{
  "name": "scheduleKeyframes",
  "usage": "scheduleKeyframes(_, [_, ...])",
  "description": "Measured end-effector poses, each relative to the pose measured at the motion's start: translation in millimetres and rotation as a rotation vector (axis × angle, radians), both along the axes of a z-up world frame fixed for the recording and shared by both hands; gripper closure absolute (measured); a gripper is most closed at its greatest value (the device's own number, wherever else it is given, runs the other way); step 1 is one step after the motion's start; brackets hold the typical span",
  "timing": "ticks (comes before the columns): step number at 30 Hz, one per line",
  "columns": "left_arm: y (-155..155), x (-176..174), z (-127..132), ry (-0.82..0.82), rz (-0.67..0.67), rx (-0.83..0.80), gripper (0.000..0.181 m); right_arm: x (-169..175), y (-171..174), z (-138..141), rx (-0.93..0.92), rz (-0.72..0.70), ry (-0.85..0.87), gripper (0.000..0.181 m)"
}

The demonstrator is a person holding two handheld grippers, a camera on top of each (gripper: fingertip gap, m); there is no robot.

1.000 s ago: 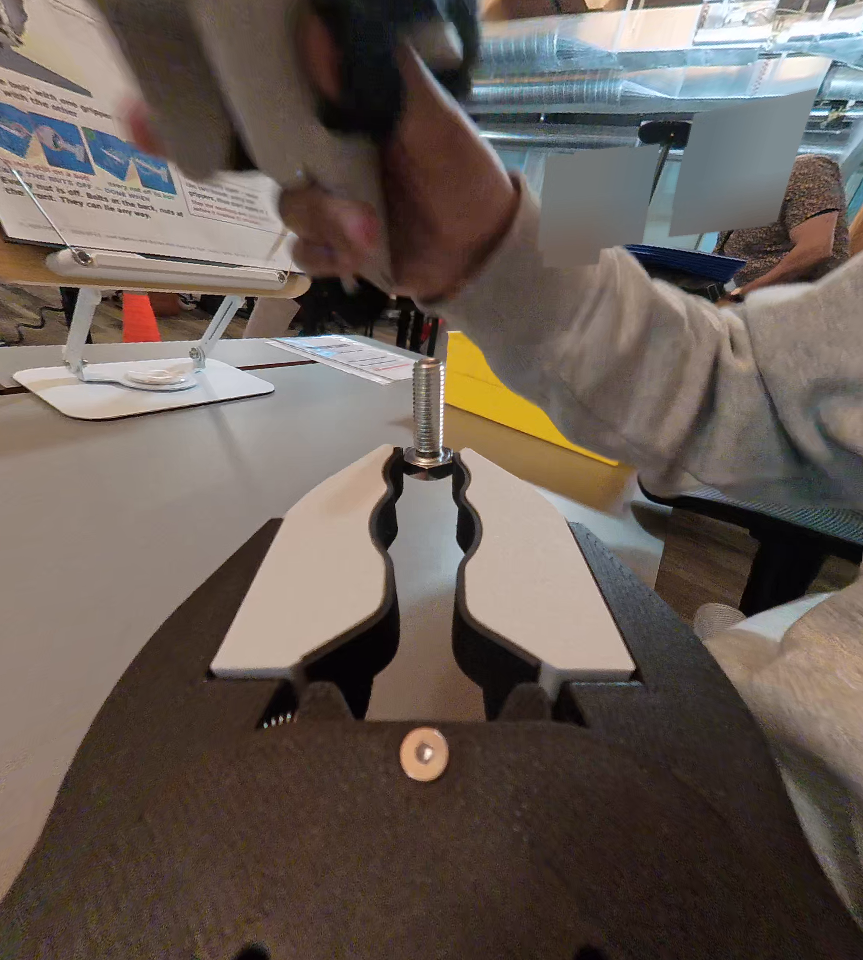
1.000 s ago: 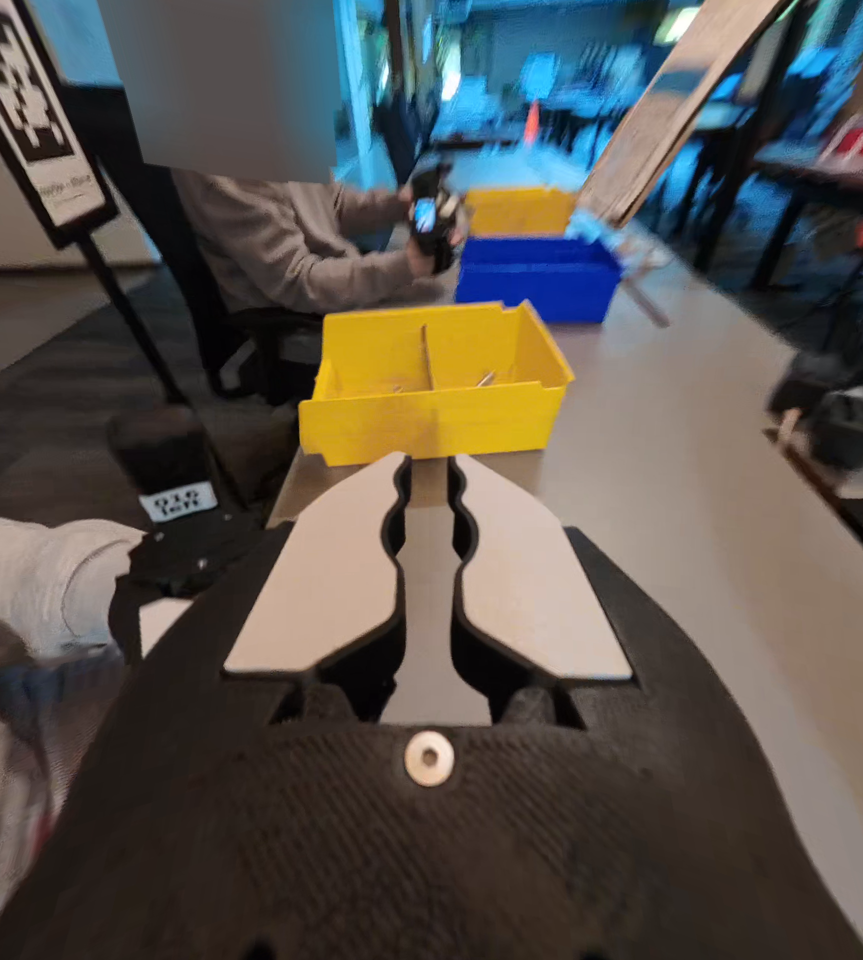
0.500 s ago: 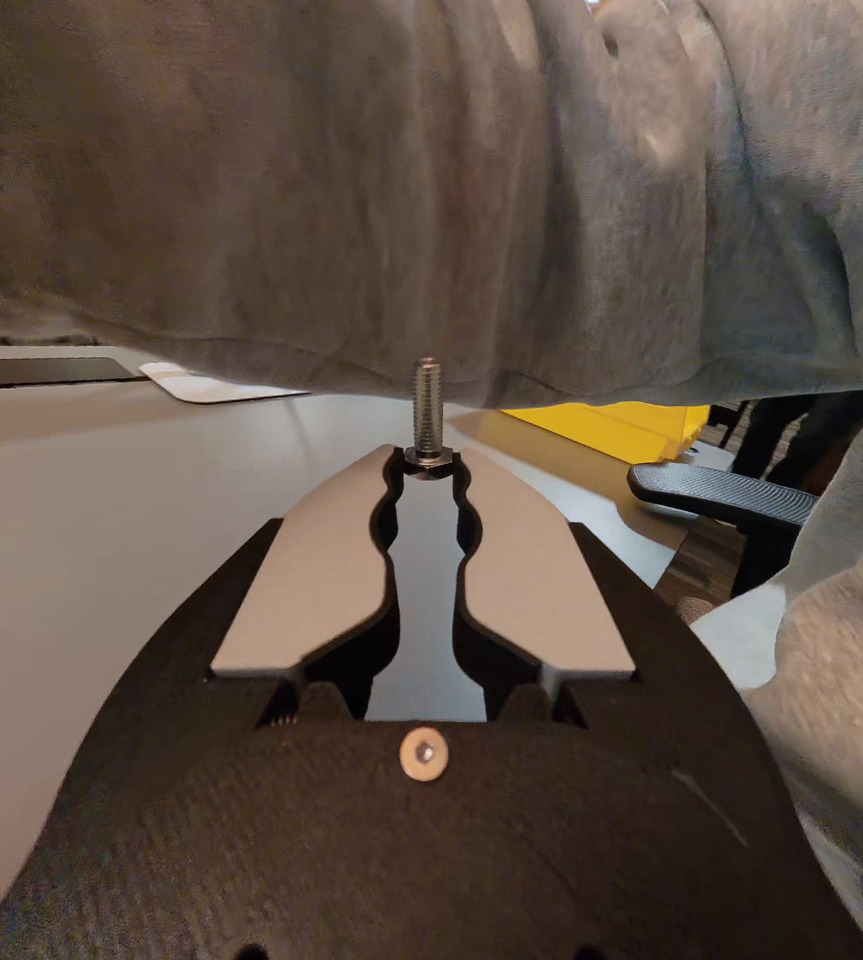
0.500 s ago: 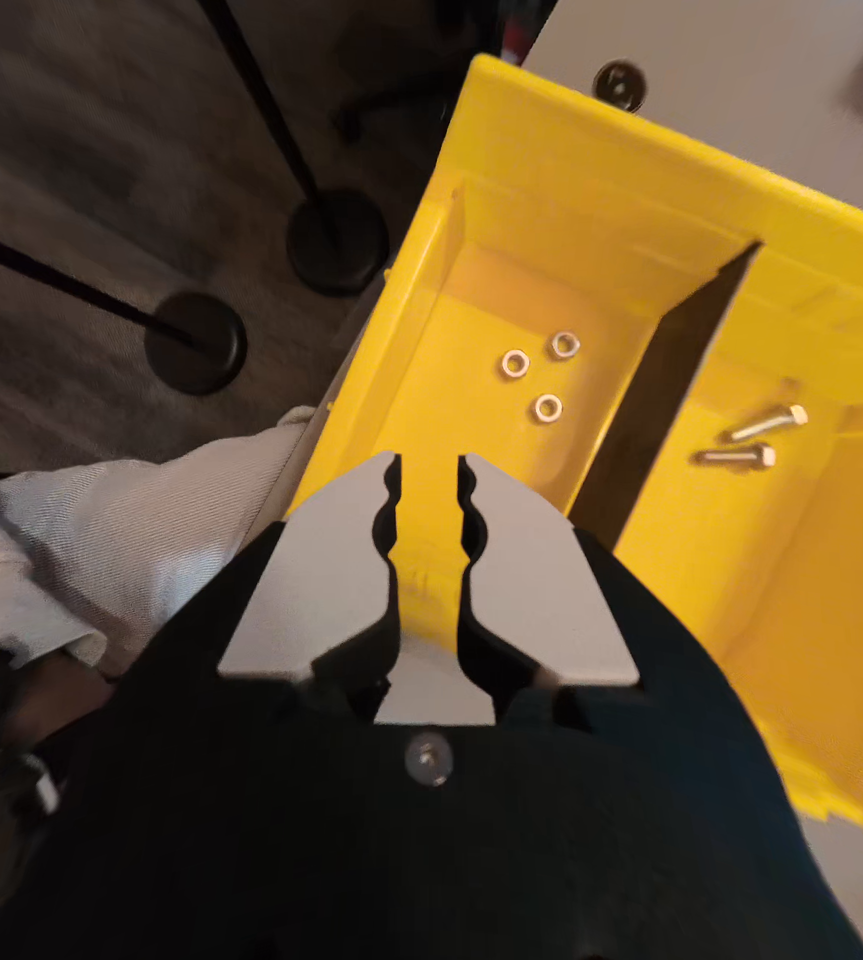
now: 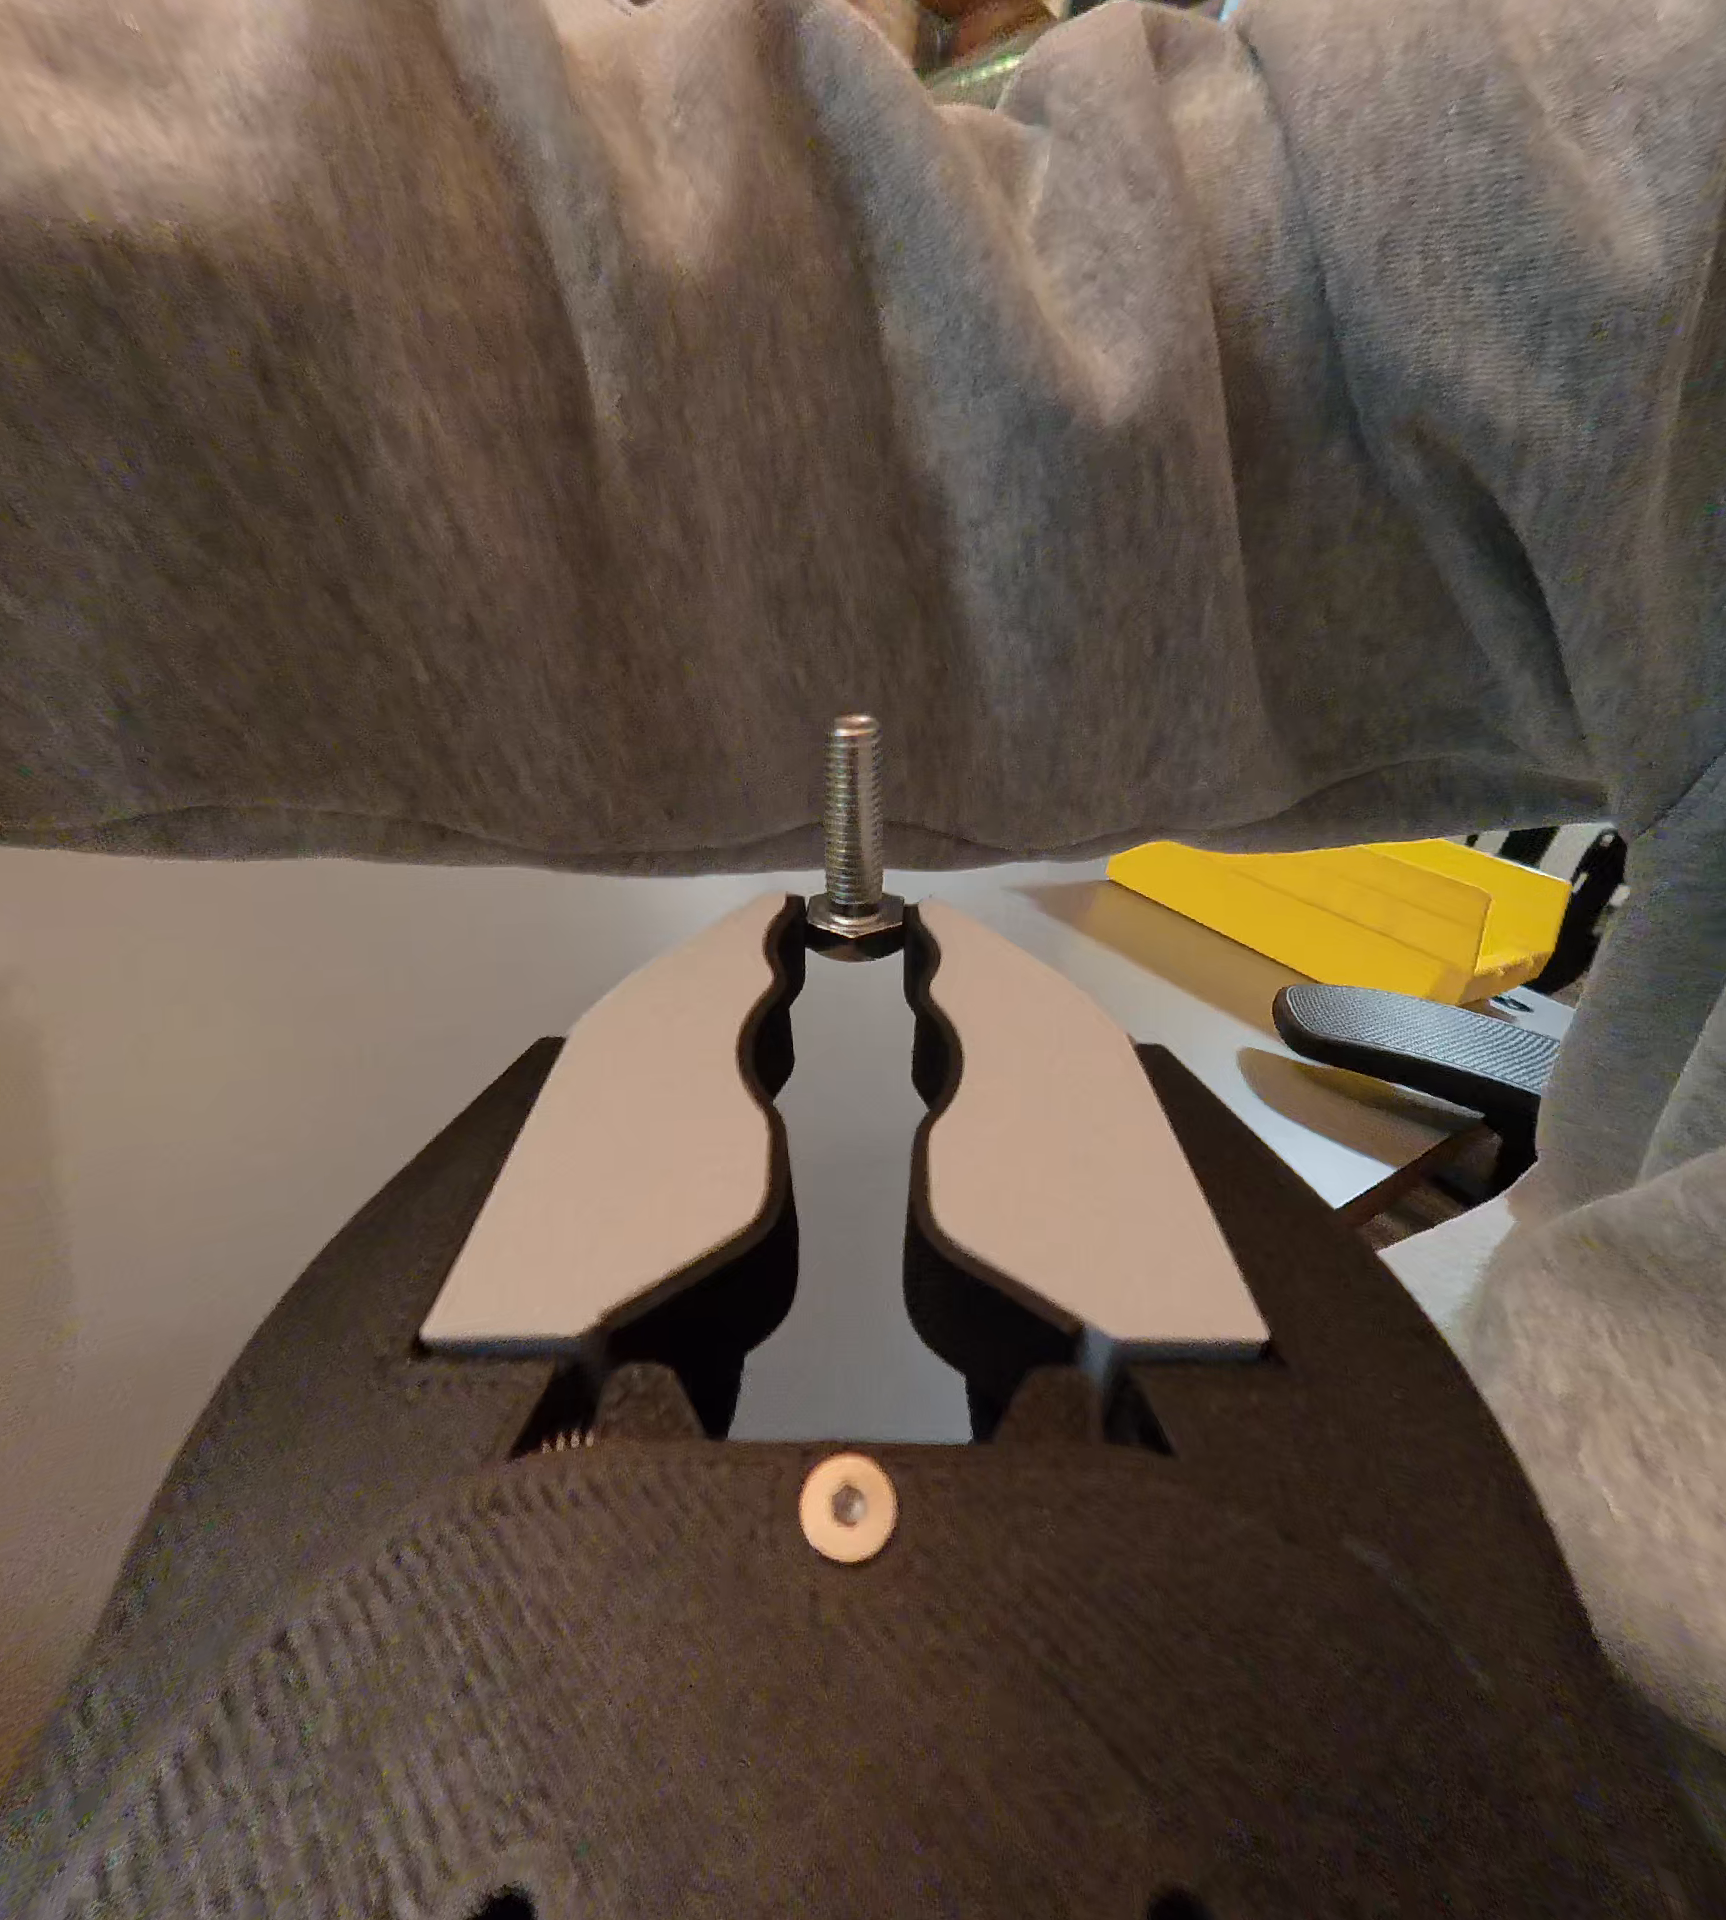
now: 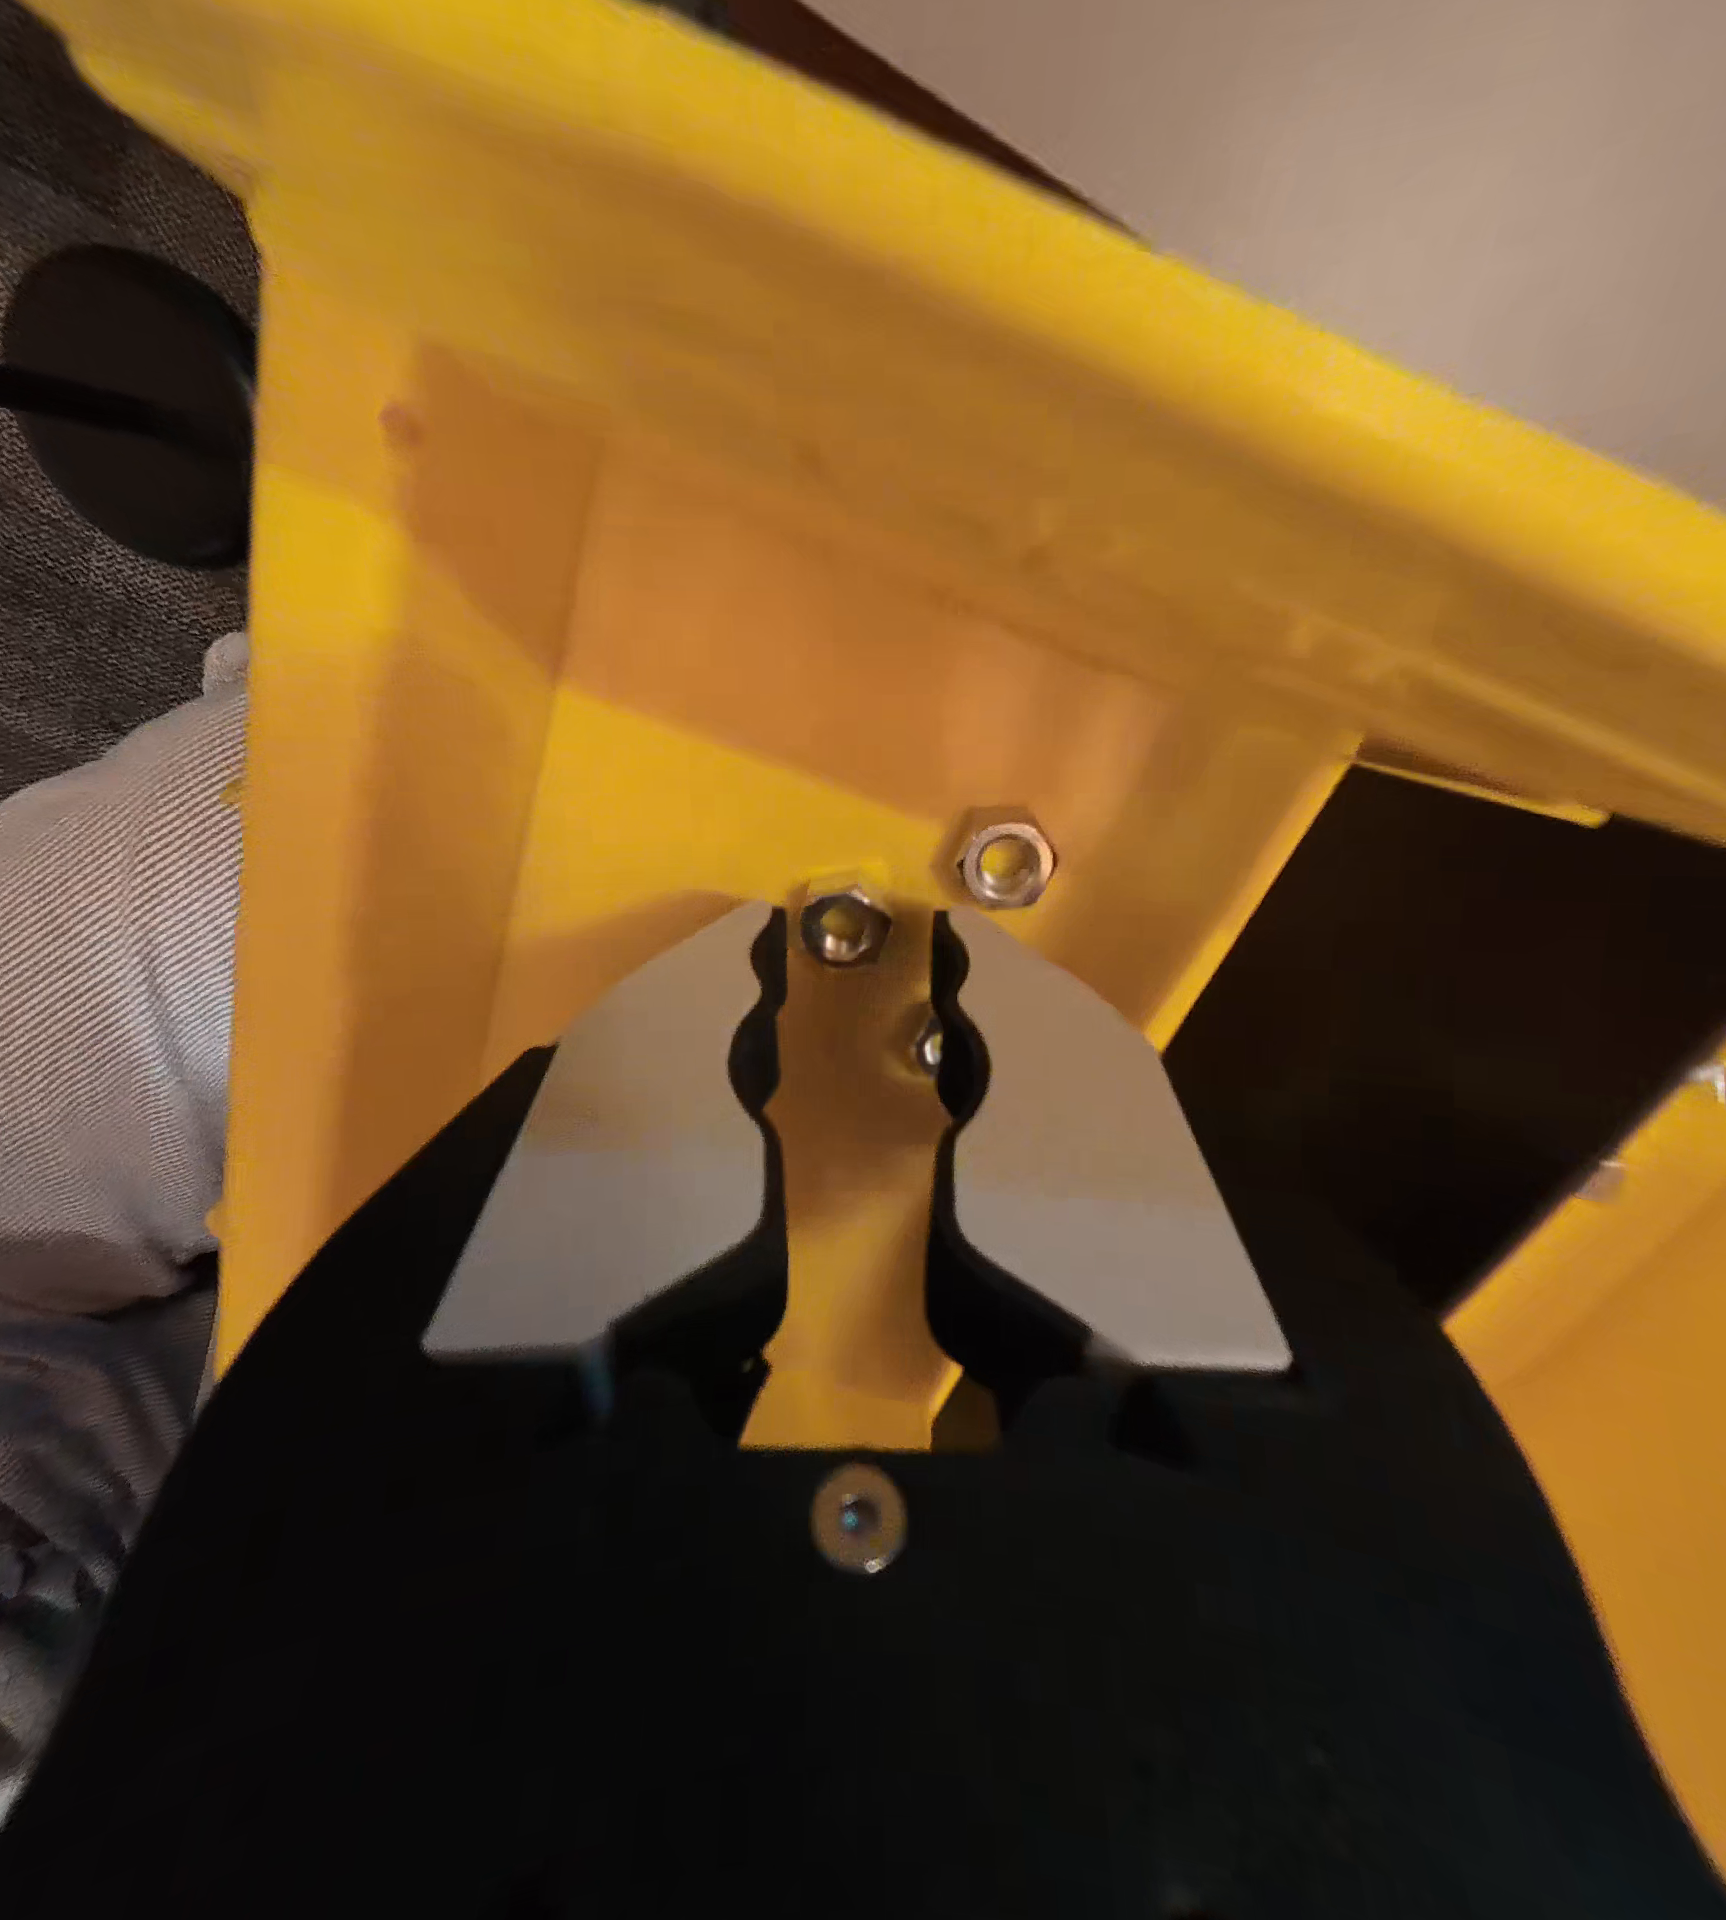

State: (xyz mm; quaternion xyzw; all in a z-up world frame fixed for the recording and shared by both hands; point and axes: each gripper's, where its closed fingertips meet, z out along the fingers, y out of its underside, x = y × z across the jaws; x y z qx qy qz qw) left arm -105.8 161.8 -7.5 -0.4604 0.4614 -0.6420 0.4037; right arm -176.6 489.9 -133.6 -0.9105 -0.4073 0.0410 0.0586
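Note:
My left gripper [image 5: 853, 925] is shut on the hex head of a silver bolt [image 5: 852, 821], which stands upright with its threaded shaft pointing up, just under a grey sleeve [image 5: 838, 416]. My right gripper [image 6: 851, 920] is open and reaches down into the left compartment of a yellow bin [image 6: 942, 364]. A silver nut [image 6: 843, 925] lies on the bin floor between its fingertips. A second nut [image 6: 1004, 857] lies just beyond the right fingertip, and a third nut [image 6: 930, 1049] shows partly by the right finger's inner edge.
A dark divider [image 6: 1461, 1039] splits the bin; two bolts [image 6: 1716, 1086] lie in the right compartment. In the left wrist view the yellow bin [image 5: 1358, 904] sits at the right on the pale table [image 5: 215, 1039], with a black chair armrest [image 5: 1410, 1039] beside it.
My right gripper has dropped deeper into the bin's left compartment, so the nuts are now at its fingertips. My left gripper still holds the bolt; the sleeve stays across its view.

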Motion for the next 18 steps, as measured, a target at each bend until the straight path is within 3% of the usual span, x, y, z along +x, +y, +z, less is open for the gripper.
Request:
scheduleKeyframes(1, [1, -2, 1, -0.004, 0.003, -0.004, 0.163, 0, 0, -3, -0.011, 0.000, -0.007, 0.155])
scheduleKeyframes(6, [4, -3, 1, -0.007, 0.004, -0.018, 0.163, 0, 0, -3, -0.021, 0.018, -0.032, 0.163])
scheduleKeyframes(10, [2, -3, 4, -0.017, -0.004, -0.021, 0.163, -5, 1, 19, 0.061, 0.032, 0.040, 0.163])
scheduleKeyframes(14, [0, -2, 2, -0.008, -0.005, -0.010, 0.163, -10, -24, 76, 0.171, 0.030, 0.240, 0.163])
scheduleKeyframes(18, [-1, 0, 2, -0.007, 0.000, -0.008, 0.163, 18, -84, 142, 0.322, -0.005, 0.430, 0.163])
